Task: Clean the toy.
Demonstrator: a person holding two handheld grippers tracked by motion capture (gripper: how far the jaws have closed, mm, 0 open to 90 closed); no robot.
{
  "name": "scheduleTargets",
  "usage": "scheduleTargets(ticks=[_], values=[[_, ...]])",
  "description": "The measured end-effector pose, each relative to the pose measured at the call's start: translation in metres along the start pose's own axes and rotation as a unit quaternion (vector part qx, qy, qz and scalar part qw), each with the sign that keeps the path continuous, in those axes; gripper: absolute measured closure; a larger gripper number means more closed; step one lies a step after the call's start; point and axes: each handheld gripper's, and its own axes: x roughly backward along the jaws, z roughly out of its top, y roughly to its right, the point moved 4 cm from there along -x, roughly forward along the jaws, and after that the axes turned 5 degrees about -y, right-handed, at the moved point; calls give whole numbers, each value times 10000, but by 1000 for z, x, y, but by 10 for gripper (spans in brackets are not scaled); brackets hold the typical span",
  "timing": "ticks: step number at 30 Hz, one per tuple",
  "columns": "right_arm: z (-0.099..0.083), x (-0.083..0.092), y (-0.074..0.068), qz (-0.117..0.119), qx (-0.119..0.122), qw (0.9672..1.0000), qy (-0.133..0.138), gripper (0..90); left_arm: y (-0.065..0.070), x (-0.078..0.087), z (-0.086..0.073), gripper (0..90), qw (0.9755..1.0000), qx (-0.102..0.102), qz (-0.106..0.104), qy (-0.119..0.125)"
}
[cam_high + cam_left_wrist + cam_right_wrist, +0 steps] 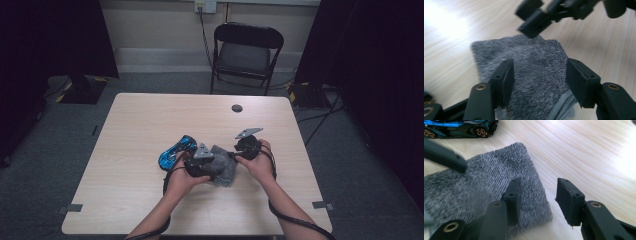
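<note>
A folded grey knit cloth (224, 169) lies flat on the wooden table (150, 120), between my two hands. My left gripper (214, 165) hovers over it from the left. Its jaws stand open above the fabric (534, 57), one on either side of the cloth's middle, with nothing pressed between them (539, 67). My right gripper (232, 155) comes in from the right and is open too (537, 187). One jaw is over the cloth's corner (486, 177), the other over bare wood. The right gripper's jaws also show at the cloth's far edge (531, 16).
A blue and black toy car (176, 150) (459, 128) sits just left of the cloth. A dark round grommet (237, 108) is set in the far part of the table. A black folding chair (247, 52) stands behind the table, and cables trail on the floor at the right.
</note>
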Motion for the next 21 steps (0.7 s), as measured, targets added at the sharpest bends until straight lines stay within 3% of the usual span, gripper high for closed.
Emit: scheduleTargets(ticks=[5, 8, 12, 16, 19, 21], values=[[2, -17, -1, 52, 13, 9999, -102, 561, 2, -12, -7, 409, 9997, -46, -41, -246], [3, -24, -4, 93, 104, 9998, -155, 568, 1, -14, -13, 462, 9988, -136, -119, -464], [2, -27, -5, 178, 146, 9996, -169, 630, -3, -8, -16, 569, 9977, -330, -134, -581], [-1, -27, -7, 269, 165, 9993, -192, 714, -6, 1, -22, 618, 9962, -528, -172, -666], [-4, -23, -10, 354, 139, 9991, -199, 721, -9, 8, -26, 628, 9961, -487, -198, -709], [-6, -22, -12, 390, 171, 9989, -192, 724, -9, 10, -25, 596, 9970, -332, -184, -670]])
